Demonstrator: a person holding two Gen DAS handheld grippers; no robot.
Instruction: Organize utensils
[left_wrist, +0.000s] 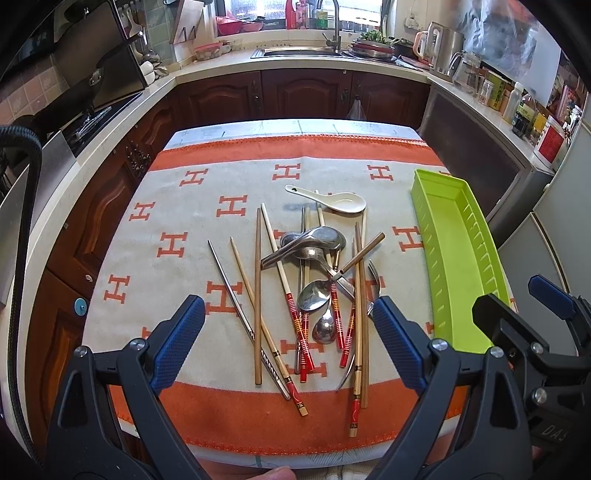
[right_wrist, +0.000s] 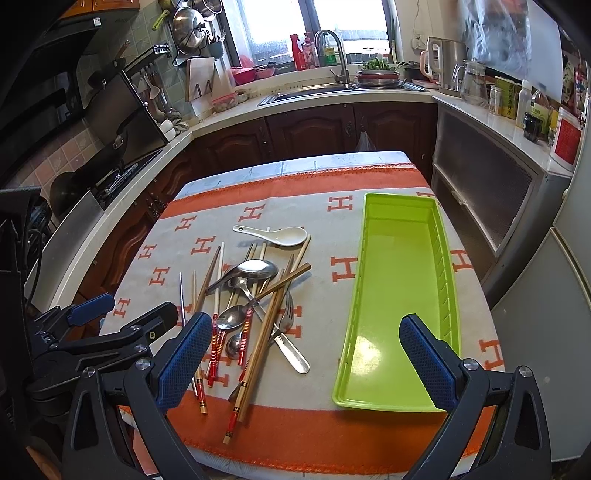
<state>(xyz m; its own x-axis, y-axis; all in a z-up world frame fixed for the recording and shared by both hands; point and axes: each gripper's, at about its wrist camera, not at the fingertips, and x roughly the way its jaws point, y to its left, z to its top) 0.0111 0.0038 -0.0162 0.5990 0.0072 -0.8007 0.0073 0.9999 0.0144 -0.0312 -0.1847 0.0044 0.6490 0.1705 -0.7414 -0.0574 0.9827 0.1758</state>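
The worktop carries a grey woven cloth with orange H motifs and orange borders (left_wrist: 177, 206).

At 3 o'clock on the cloth lies a long rectangular lime-green plastic tray with a slotted side wall (right_wrist: 439, 266); nothing is in it.

At the cloth's centre, well apart from the tray, lies a crossed pile of utensils: plain and red-banded bamboo chopsticks (left_wrist: 257, 295), one thin metal chopstick (left_wrist: 229, 284), a wide stainless-steel soup spoon (left_wrist: 314, 240), smaller steel spoons (left_wrist: 314, 293) and a steel fork (right_wrist: 286, 314) partly hidden under chopsticks. A white ceramic soup spoon (left_wrist: 332, 199) lies at the pile's 12 o'clock edge.

The left gripper (left_wrist: 288, 339) hovers at 6 o'clock of the pile, jaws spread wide, holding nothing.

The right gripper (right_wrist: 303, 362) hovers between pile and tray, jaws likewise wide apart and unloaded.
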